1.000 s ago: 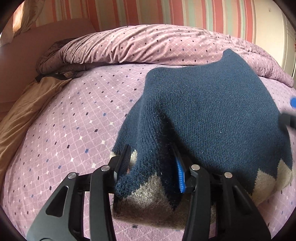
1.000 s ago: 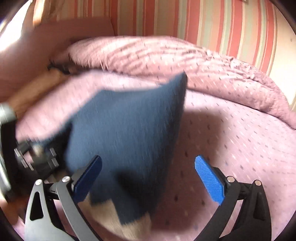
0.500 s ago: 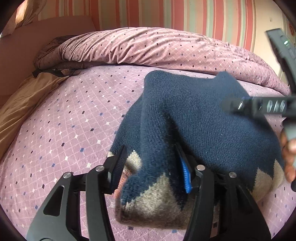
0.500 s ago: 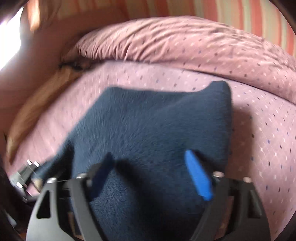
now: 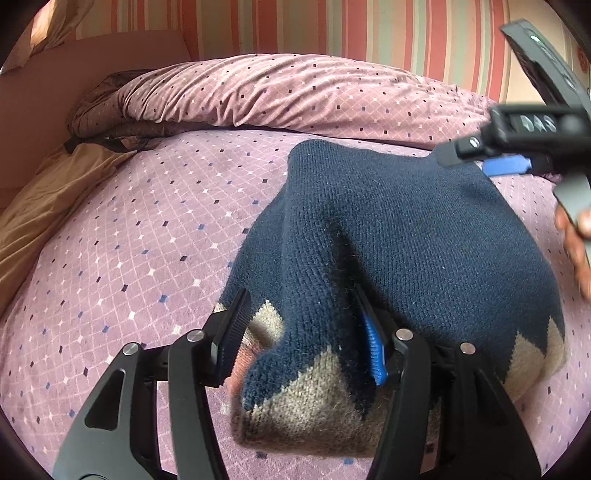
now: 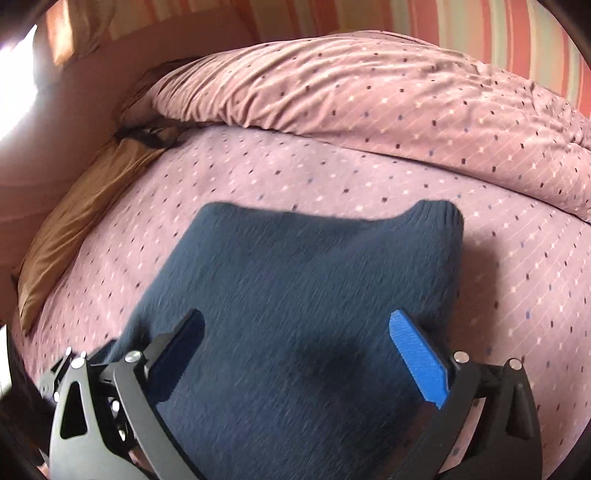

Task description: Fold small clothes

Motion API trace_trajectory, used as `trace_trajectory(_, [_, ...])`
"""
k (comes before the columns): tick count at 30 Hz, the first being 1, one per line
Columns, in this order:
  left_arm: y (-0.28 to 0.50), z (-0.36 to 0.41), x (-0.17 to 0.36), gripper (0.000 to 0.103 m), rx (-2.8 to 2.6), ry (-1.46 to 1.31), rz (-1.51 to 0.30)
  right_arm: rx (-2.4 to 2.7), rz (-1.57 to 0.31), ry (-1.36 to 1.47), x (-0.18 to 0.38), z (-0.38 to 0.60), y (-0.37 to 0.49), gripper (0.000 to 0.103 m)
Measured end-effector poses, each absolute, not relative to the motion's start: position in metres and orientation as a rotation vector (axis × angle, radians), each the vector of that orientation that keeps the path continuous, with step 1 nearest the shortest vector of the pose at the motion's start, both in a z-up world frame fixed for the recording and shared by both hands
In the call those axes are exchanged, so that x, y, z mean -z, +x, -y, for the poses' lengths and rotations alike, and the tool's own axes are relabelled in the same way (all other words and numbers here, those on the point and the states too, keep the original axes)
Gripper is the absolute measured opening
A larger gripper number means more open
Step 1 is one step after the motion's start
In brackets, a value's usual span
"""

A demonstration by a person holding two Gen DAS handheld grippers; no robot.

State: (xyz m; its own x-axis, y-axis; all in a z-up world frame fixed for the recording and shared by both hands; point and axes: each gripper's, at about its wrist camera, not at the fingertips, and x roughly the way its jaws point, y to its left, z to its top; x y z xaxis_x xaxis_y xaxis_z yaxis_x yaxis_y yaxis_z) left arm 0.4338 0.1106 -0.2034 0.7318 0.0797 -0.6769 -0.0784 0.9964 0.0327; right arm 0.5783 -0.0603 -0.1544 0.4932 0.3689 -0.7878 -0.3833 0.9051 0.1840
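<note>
A small navy knitted sweater [image 5: 406, 236] with a beige zigzag hem lies on the bed. My left gripper [image 5: 306, 328] is shut on a raised fold of it near the hem and holds that fold up. My right gripper [image 6: 295, 336] is open and hovers above the navy sweater [image 6: 303, 280], its jaws wide apart and empty. The right gripper also shows in the left wrist view [image 5: 517, 155], over the sweater's far right corner.
The bed has a mauve diamond-patterned sheet [image 5: 129, 240]. A bunched duvet [image 5: 295, 92] of the same cloth lies along the back. A tan cloth [image 5: 44, 206] lies at the left edge. A striped wall [image 5: 332, 29] stands behind.
The right gripper has let go of the sweater and risen above it. The sweater's far side has dropped flat onto the bed. The left gripper keeps its hold.
</note>
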Motion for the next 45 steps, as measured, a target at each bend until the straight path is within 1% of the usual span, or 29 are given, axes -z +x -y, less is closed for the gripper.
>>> trace_trajectory(1, [0.434, -0.112, 0.204, 0.062, -0.089, 0.001, -0.744, -0.429, -0.968, -0.028, 0.157, 0.059, 0.585, 0.101])
trace_trajectory(3, [0.435, -0.115, 0.205, 0.065, -0.085, -0.009, -0.744, -0.405, -1.004, -0.032, 0.167, 0.060, 0.596, 0.101])
trace_trajectory(8, [0.436, -0.112, 0.205, 0.066, -0.083, 0.018, -0.739, -0.348, -1.094, -0.093, 0.197, 0.049, 0.610, 0.102])
trace_trajectory(10, [0.438, -0.114, 0.206, 0.073, -0.093, 0.004, -0.739, -0.360, -1.134, -0.026, 0.202, 0.057, 0.618, 0.102])
trace_trajectory(12, [0.441, -0.118, 0.205, 0.086, -0.119, -0.014, -0.747, -0.366, -1.158, -0.024, 0.201, 0.058, 0.621, 0.102])
trace_trajectory(13, [0.442, -0.120, 0.205, 0.088, -0.128, -0.021, -0.753, -0.363, -1.151, -0.031, 0.197, 0.057, 0.620, 0.102])
trace_trajectory(18, [0.433, -0.122, 0.193, 0.089, -0.107, -0.008, -0.744, -0.368, -1.009, 0.070, 0.155, 0.076, 0.580, 0.101])
trace_trajectory(20, [0.422, -0.120, 0.181, 0.089, -0.112, 0.026, -0.722, -0.347, -0.914, 0.057, 0.134, 0.089, 0.546, 0.101])
trace_trajectory(23, [0.409, -0.120, 0.170, 0.091, -0.136, 0.066, -0.709, -0.314, -0.848, 0.016, 0.125, 0.106, 0.497, 0.101])
trace_trajectory(29, [0.401, -0.127, 0.176, 0.094, -0.187, 0.098, -0.739, -0.265, -0.910, -0.032, 0.163, 0.122, 0.440, 0.101])
trace_trajectory(33, [0.405, -0.124, 0.191, 0.100, -0.224, 0.156, -0.760, -0.229, -1.011, -0.090, 0.198, 0.118, 0.438, 0.101])
trace_trajectory(37, [0.413, -0.141, 0.209, 0.100, -0.210, 0.080, -0.799, -0.204, -1.036, -0.151, 0.220, 0.108, 0.445, 0.101])
trace_trajectory(39, [0.413, -0.138, 0.204, 0.100, -0.209, 0.108, -0.785, -0.197, -1.038, -0.163, 0.220, 0.105, 0.447, 0.101])
trace_trajectory(42, [0.407, -0.141, 0.186, 0.100, -0.191, 0.098, -0.740, -0.219, -1.033, -0.126, 0.204, 0.111, 0.448, 0.101])
trace_trajectory(45, [0.406, -0.146, 0.158, 0.091, -0.188, 0.062, -0.680, -0.242, -0.970, -0.066, 0.179, 0.126, 0.445, 0.101])
